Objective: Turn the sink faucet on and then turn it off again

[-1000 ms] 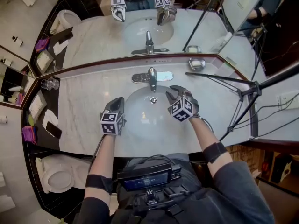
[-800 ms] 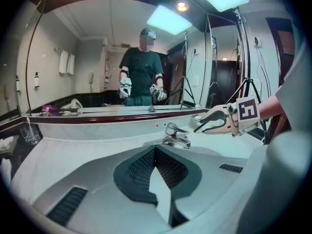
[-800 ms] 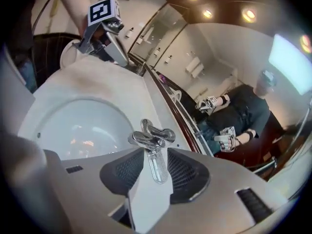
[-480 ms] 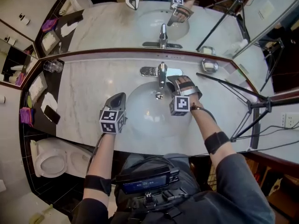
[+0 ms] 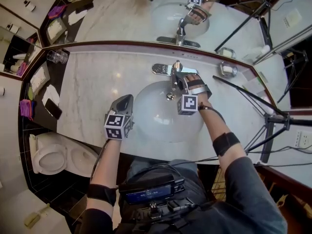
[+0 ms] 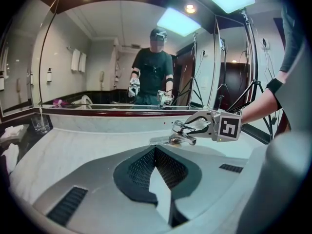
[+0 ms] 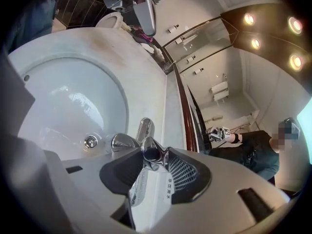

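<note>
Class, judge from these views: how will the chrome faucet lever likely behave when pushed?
The faucet lever looks like polished chrome, so it is probably slippery. It seems solid metal mounted on the countertop, so it is likely rigid, pivoting rather than sliding. Its narrow rounded tip may let contact slip off.

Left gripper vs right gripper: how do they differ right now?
Jaws: the left gripper is shut and empty. The right gripper is open, its jaws have just been opening, and the faucet handle sits between them.
Place: the left gripper hangs over the near-left edge of the sink, clear of the faucet. The right gripper is at the faucet.
Shared: both point toward the mirror.
</note>
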Demonstrator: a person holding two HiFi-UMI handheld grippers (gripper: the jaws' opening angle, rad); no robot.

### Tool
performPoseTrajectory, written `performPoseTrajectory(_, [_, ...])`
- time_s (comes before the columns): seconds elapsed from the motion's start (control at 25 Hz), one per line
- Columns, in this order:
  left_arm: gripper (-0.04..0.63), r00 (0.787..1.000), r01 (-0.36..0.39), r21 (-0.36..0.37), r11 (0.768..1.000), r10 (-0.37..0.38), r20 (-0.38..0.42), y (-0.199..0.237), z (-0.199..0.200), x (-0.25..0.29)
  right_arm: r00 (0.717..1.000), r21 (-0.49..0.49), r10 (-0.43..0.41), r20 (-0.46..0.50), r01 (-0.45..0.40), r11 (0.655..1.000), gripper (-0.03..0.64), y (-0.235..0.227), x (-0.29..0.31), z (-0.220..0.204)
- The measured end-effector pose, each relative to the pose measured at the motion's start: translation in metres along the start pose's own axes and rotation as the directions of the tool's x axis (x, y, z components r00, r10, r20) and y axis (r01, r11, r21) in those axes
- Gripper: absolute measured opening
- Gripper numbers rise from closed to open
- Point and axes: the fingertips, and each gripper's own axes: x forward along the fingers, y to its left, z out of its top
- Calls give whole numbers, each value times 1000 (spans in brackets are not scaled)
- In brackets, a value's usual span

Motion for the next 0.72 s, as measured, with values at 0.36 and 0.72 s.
performPoseTrajectory(0.36, [0, 1000, -10, -21, 1000, 10, -1, 8, 0, 6, 1000, 0, -1, 8, 1, 1000, 167, -18, 12, 6])
performPoseTrajectory(0.72, [0, 1000, 7, -13, 1000, -7, 4, 7, 9, 16, 998, 47, 55, 14, -55, 997, 133, -17, 15, 6])
